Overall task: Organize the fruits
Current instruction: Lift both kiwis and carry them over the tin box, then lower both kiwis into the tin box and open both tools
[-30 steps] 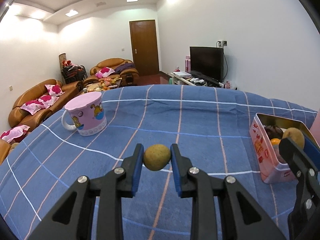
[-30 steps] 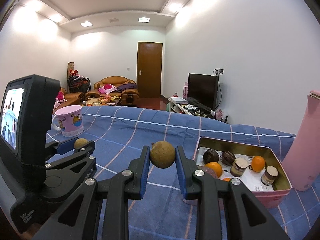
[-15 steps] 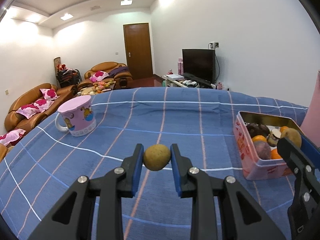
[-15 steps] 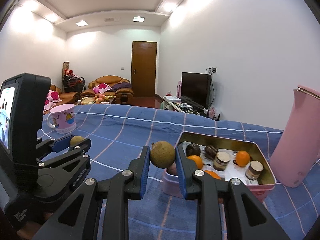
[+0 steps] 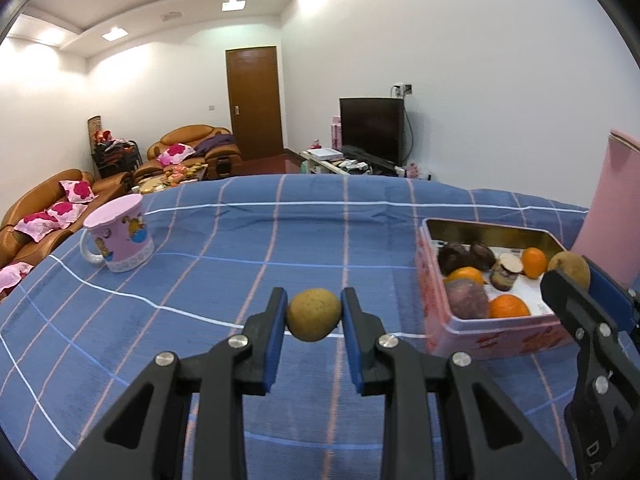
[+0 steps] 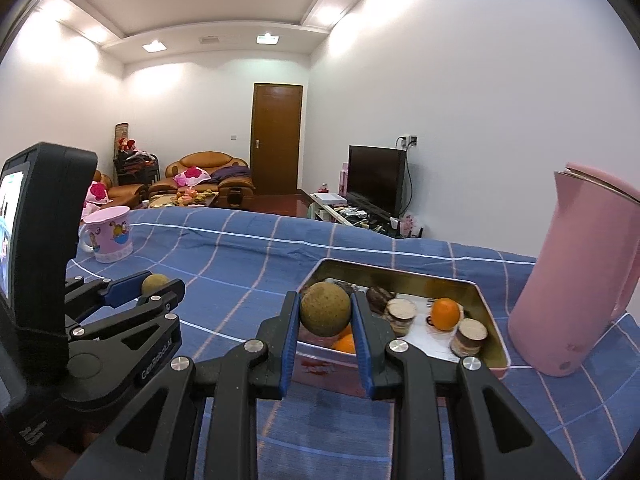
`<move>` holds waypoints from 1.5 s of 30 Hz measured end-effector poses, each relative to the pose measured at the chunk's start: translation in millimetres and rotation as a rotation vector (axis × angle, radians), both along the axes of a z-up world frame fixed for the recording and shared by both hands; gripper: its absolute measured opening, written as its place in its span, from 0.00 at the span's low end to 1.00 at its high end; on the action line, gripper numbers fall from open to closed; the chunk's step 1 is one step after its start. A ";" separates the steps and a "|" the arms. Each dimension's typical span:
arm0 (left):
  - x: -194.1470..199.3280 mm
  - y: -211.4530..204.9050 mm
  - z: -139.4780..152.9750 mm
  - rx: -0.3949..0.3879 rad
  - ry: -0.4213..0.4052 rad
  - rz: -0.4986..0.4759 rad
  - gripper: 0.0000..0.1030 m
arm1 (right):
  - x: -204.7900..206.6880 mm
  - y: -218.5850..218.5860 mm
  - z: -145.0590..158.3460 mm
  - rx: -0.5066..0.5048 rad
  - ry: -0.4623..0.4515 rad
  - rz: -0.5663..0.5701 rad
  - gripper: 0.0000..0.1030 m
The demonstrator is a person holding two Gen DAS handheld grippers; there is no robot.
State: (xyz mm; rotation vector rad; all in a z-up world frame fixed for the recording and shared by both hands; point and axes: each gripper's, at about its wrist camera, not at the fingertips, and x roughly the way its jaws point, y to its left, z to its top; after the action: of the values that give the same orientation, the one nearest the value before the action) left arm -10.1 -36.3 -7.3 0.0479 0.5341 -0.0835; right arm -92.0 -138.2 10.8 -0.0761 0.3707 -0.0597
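Brightly and evenly lit from recessed white ceiling panels (image 5: 234, 5) far overhead, blown out to pure white, with broad glare washing the pale walls. Soft, faint shadows only under the pink rectangular tin box (image 6: 404, 360) on the blue checked cloth (image 5: 280, 240). Strong fisheye bending toward the edges, black vignette in the corners. Sharp nearby, slightly soft in the far room.

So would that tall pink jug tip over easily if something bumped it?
Probably, near the top: the jug stands tall on a narrow base. Its smooth sides look slippery, and it stands on soft cloth, likely a less steady footing.
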 end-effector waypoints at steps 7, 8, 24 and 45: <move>-2.2 -21.2 -0.2 -0.004 0.003 -0.036 0.28 | -2.1 -19.3 1.0 0.006 0.006 -0.026 0.27; -2.4 -25.7 -0.2 -0.003 0.004 -0.043 0.28 | -3.2 -22.8 1.6 0.004 0.005 -0.029 0.27; -5.6 -85.0 3.5 0.006 -0.012 -0.148 0.28 | -9.0 -73.7 2.4 -0.010 0.001 -0.111 0.27; 11.3 -147.2 7.9 -0.031 -0.005 -0.272 0.28 | 0.2 -130.0 4.9 -0.001 0.016 -0.268 0.27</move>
State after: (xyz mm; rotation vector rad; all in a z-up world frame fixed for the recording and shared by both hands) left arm 1.2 -183.5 0.6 0.0904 0.5191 -0.3569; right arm -91.8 -268.2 15.7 -0.0270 0.3950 -0.3244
